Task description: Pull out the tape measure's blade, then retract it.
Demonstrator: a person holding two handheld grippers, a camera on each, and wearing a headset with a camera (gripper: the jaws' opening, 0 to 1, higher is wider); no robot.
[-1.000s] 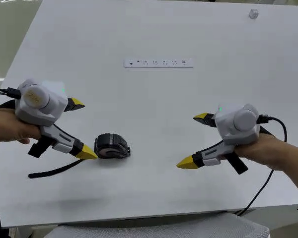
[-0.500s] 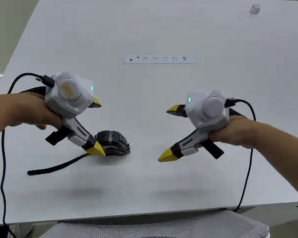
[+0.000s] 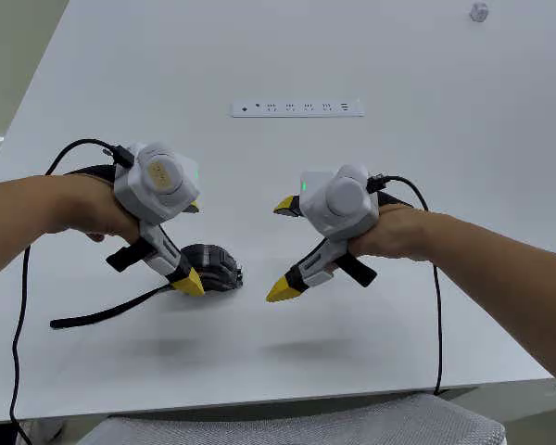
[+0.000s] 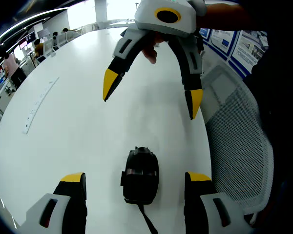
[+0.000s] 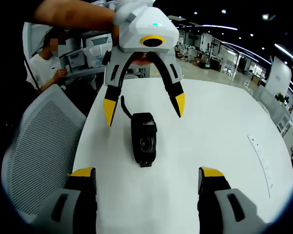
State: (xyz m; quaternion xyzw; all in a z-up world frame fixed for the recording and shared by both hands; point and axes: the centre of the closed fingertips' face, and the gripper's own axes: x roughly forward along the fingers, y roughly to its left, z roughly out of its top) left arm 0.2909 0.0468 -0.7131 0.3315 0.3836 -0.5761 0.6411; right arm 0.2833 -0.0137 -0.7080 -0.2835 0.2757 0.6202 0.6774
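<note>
My left tool (image 3: 192,244) and right tool (image 3: 282,247) both gape wide; the tape measure (image 3: 213,267) lies ungripped between them, nothing pulled out yet.

Black tape measure (image 3: 218,267) (white table (image 3: 259,56))

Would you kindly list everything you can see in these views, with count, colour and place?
table: one, white, under everything
tape measure: one, black, on the table towards its near edge
strap: one, black, trailing from the tape measure to the person's left
power strip: one, white, far middle of the table
small object: one, pale, far right of the table; too small to identify
chair: one, white mesh, at the near edge
cables: two, black, one from each claw
left claw: one, white with yellow tips, open, straddling the tape measure without gripping it
right claw: one, same colours, open, facing the tape measure, apart from it
hands: two, one holding each claw
</note>
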